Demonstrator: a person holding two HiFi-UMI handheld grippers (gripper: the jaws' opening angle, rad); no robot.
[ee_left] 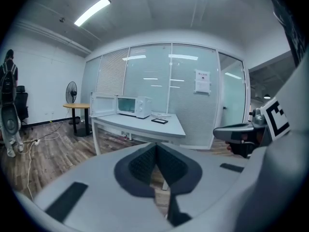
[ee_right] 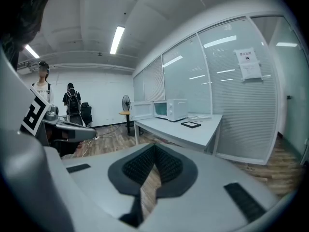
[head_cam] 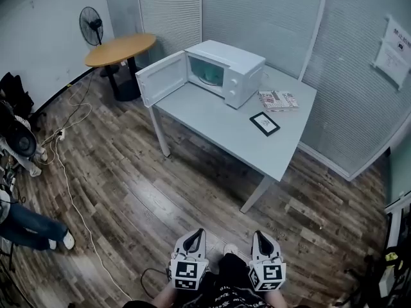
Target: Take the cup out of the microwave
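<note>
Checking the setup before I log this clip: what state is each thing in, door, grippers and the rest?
Microwave door: swung open.
Left gripper: shut, empty.
Right gripper: shut, empty.
Picture frame: lying flat on the table.
Cup: too indistinct inside the microwave to tell.

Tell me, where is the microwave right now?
In the head view the microwave stands at the far left end of the grey table, door swung open, a booklet just to its right and a round wooden table beyond.
</note>
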